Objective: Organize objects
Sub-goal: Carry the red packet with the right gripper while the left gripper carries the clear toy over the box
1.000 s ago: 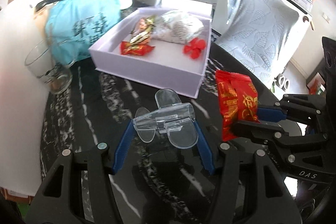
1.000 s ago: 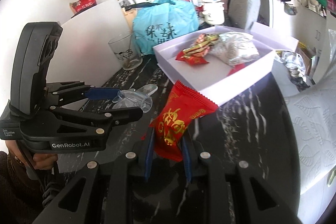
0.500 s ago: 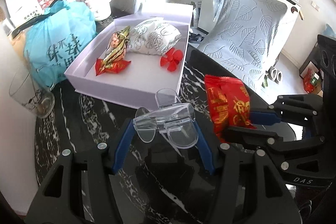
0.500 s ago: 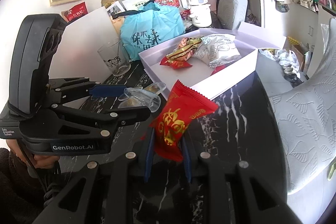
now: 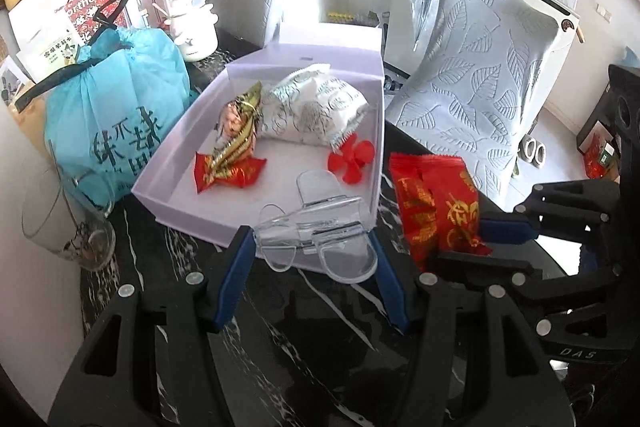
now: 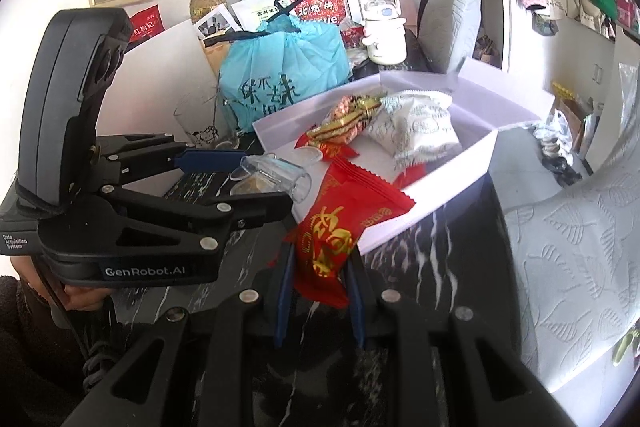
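Now both tongs (image 5: 312,259) nearer box (image 5: 192,219)

— What's the right claw (image 6: 318,281) got?
— A red snack packet (image 6: 336,231), pinched at the white box (image 6: 448,187) edge.
— And the left claw (image 6: 256,183)?
— Clamped on a clear plastic clip (image 6: 276,177) beside it.

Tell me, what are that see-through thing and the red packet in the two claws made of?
The see-through clip in the left gripper looks like hard, glossy clear plastic: the box shows through it. The red packet in the right gripper seems thin printed plastic film, crinkled and shiny with zigzag-cut ends.
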{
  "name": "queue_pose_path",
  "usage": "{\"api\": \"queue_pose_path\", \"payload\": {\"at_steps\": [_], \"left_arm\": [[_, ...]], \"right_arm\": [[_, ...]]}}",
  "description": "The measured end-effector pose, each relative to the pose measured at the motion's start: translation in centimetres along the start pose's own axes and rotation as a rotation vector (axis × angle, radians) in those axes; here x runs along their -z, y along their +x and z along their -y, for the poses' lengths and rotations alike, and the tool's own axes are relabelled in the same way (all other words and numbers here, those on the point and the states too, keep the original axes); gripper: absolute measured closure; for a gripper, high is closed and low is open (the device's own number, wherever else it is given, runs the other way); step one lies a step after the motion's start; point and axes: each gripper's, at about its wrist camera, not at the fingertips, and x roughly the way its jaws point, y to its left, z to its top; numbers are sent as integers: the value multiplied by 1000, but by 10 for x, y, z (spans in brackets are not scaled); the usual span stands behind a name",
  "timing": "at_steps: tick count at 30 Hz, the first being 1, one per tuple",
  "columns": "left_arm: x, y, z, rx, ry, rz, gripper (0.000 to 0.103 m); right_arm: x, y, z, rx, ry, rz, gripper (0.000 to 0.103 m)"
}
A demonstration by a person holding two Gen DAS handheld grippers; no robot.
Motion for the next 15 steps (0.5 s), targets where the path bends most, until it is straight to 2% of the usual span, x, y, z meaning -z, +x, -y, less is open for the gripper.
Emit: {"api": "queue_pose_path", "payload": {"at_steps": [15], "left_arm": [[-43,29,-32,-15,-10,27,46]], "right_arm": [[-56,27,16,34,-34,14,78]]}}
